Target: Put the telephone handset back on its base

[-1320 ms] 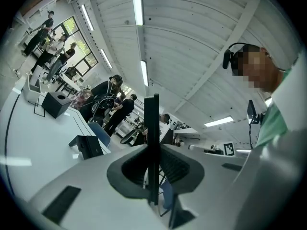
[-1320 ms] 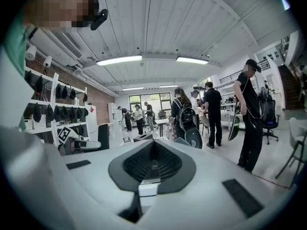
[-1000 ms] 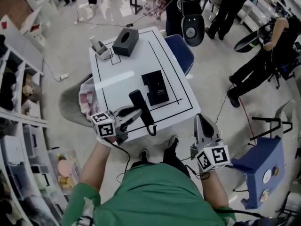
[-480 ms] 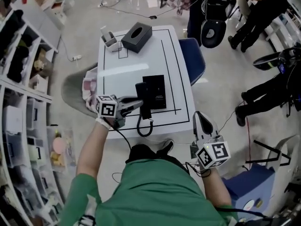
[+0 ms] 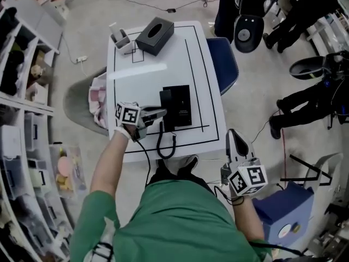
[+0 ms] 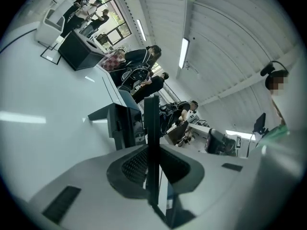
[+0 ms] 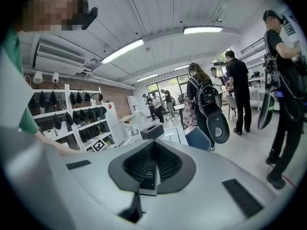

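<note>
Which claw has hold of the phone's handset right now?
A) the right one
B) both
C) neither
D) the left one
D: the left claw is closed on the handset at the left side of the base, while the right claw hangs shut and empty off the table.

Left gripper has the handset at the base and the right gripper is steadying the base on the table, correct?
No. The right gripper is not on the base: the head view shows it off the table, at the person's side, jaws shut on nothing. The left gripper does have the handset at the base.
</note>
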The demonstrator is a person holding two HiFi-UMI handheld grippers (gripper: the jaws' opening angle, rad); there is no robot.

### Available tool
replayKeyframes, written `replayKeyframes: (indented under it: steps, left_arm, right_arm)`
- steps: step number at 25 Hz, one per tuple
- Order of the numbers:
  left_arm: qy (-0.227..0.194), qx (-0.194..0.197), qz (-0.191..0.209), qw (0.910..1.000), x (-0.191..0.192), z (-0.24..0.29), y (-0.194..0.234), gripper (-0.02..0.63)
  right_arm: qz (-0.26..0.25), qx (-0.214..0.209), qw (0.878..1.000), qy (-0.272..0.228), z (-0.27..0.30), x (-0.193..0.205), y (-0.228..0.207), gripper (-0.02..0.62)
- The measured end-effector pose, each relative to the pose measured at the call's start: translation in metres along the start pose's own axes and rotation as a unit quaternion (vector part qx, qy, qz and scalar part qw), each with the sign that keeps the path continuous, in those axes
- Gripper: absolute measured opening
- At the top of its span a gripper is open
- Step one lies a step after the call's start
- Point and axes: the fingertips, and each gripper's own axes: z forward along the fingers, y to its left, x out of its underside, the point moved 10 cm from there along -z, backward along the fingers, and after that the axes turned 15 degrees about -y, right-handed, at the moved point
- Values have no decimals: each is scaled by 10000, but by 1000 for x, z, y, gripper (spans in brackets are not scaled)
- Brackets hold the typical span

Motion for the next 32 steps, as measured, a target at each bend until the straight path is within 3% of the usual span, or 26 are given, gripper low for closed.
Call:
replayKeyframes:
  steps: [12, 19, 23, 28, 32]
  left_arm:
    - [133, 149, -664, 9976, 1, 20, 46, 80]
    - [123, 156, -1062, 9941, 7, 22, 65, 80]
    - [86, -62, -1240, 9922, 13, 18, 75, 84]
    - [47, -234, -1112, 9935, 12, 17, 74, 146]
    - [-182, -288, -1024, 9942, 8, 11, 68, 160]
  right_arm:
    - [-40, 608, 9981, 14, -1, 6, 22, 23]
    - [-45, 649, 9979, 20, 2, 6, 28, 23]
    - [-44, 590, 9982, -17, 8, 4, 31, 23]
    - [-44, 529, 9986, -63, 15, 1, 31, 23]
    - [-13, 481, 9988, -53, 18, 1, 32, 22]
